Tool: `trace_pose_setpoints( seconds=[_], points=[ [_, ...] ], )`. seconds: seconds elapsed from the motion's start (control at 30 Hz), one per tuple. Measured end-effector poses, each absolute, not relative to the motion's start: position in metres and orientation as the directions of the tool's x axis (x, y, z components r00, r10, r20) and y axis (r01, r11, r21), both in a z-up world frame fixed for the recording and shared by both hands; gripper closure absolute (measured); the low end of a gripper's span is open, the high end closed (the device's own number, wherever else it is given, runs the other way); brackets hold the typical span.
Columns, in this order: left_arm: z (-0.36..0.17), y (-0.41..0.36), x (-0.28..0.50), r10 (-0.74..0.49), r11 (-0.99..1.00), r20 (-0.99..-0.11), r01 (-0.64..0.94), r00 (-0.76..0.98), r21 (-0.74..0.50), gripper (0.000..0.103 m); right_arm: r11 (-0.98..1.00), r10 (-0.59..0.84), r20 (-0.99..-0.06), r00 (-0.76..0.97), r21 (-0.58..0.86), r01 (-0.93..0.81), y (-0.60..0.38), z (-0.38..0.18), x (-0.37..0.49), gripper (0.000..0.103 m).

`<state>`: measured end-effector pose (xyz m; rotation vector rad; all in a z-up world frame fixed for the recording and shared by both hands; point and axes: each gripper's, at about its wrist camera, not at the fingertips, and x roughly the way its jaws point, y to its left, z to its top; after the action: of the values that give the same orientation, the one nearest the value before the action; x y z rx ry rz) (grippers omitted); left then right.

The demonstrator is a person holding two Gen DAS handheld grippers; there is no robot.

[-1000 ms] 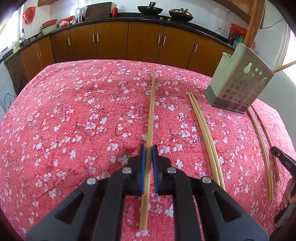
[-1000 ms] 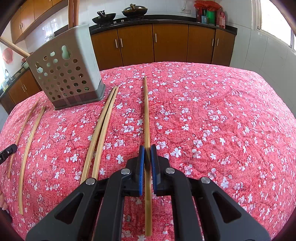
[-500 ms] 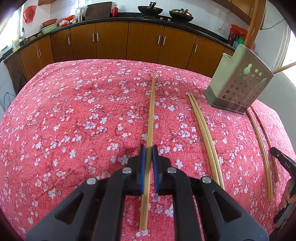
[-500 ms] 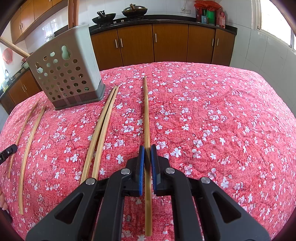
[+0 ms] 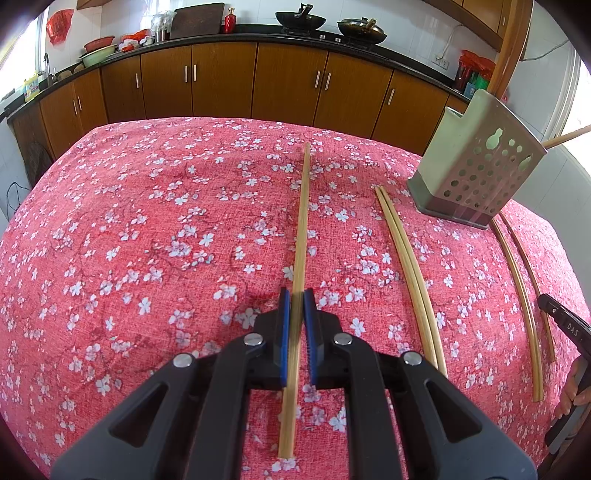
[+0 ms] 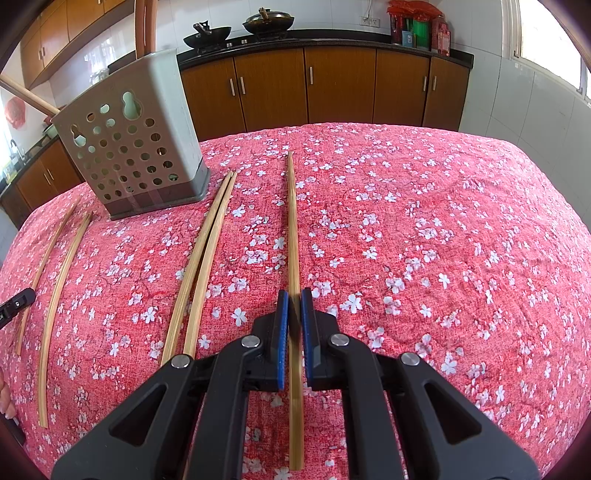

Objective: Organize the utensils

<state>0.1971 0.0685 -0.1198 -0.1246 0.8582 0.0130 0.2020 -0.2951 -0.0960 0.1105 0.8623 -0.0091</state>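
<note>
In the left wrist view my left gripper (image 5: 295, 299) is shut on a long bamboo chopstick (image 5: 301, 221) that runs straight away from me along the red floral tablecloth (image 5: 147, 240). My right gripper (image 6: 294, 295) is likewise shut on another chopstick (image 6: 292, 221). A grey perforated utensil holder (image 5: 476, 173) (image 6: 129, 147) stands at the back with wooden handles (image 6: 142, 26) sticking out. A touching pair of chopsticks (image 5: 406, 273) (image 6: 207, 258) lies between each held stick and the holder. Two separate sticks (image 5: 517, 291) (image 6: 55, 295) lie beyond it.
Brown kitchen cabinets (image 5: 288, 81) and a black counter with two woks (image 6: 240, 29) stand behind the table. A black tip of the other gripper (image 5: 561, 321) (image 6: 14, 302) shows at each view's outer edge, with a person's fingers (image 5: 574, 391) on it. The cloth falls away at the table's rounded edges.
</note>
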Motion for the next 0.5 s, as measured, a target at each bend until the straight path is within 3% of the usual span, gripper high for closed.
trace_pose_setpoints(
  seconds=[0.5],
  points=[
    [-0.1196,0.0688,0.1975,-0.043,0.992,-0.755,-0.061,0.654,-0.109,0.091,0.994,0.038,-0.758,0.651,0.095,0.052,-0.2953,-0.0963,0.2023,0.095]
  ],
)
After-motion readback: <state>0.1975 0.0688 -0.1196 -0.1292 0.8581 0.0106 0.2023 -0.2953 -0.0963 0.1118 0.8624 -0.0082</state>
